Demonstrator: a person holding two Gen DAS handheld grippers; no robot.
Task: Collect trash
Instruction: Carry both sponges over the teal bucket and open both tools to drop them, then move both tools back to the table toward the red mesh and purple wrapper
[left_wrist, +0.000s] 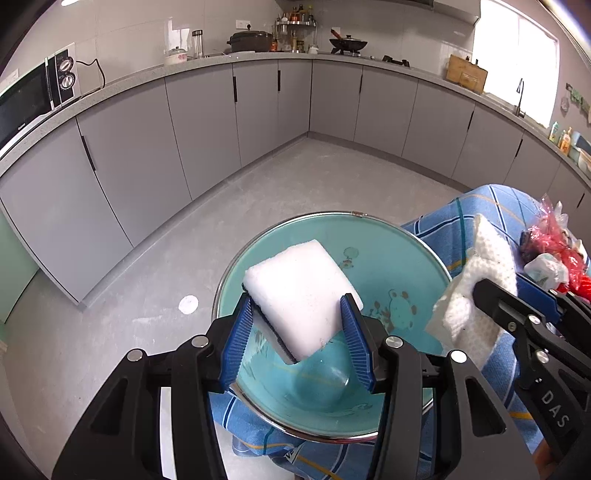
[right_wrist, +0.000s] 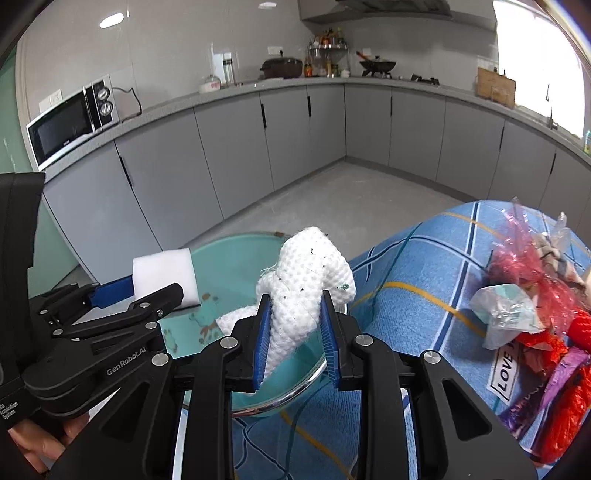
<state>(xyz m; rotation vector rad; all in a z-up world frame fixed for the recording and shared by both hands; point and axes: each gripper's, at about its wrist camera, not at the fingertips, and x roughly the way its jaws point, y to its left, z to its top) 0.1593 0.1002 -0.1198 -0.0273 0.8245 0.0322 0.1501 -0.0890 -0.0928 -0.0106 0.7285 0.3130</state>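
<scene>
— Left wrist view: what do the left tongs (left_wrist: 301, 334) hold?
— A white sponge (left_wrist: 301, 297), over the teal bowl (left_wrist: 413, 254).
— And the right tongs (right_wrist: 295, 334)?
— Clamped on a crumpled paper towel (right_wrist: 308, 291); the trash pile (right_wrist: 532, 317) lies to their right, near the surface's far right edge.

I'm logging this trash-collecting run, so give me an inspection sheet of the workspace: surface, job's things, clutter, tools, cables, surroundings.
Surface: blue plaid tablecloth covers the table.
Job's things: crumpled paper towel, flecked with dark specks; white sponge; teal bowl under both.
Clutter: pile of red and clear wrappers on the cloth, right of the bowl.
Tools: left tool shut on the sponge; right tool shut on the paper towel, both over the bowl.
Cables: black cord behind the microwave.
Surroundings: grey kitchen cabinets, wok and pot on the counter.
</scene>
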